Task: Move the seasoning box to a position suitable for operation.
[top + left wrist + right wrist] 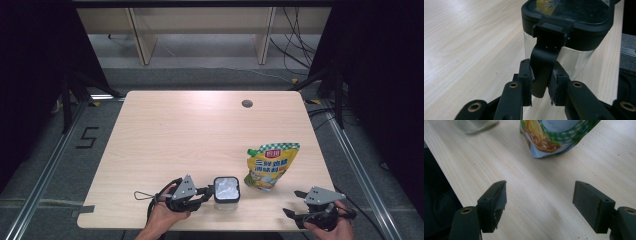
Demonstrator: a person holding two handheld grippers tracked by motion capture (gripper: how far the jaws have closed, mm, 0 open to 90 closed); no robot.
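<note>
A clear container [226,190] with a black lid [567,23] is seen standing upright on the wooden table [190,135], near the table's front edge. The black latch [543,68] hanging from the lid's rim is pinched between the jaws of the left gripper [209,190], which is clenched on it from the container's left side. In the left gripper view, the latch is seen swung out and down from the lid, with both pads pressed against its lower end. The left gripper is held by a hand [167,212] just left of the container.

A yellow and green sauce pouch [269,165] with a green cap is laid flat just right of the container, slightly farther from the front edge. The right gripper [294,202] is held low over the table, right of the container and nearer the front edge than the pouch. Its jaws are spread wide, with nothing between them, and bare wood is seen in the gap. A small round hole [247,104] is set in the table well behind the container.
</note>
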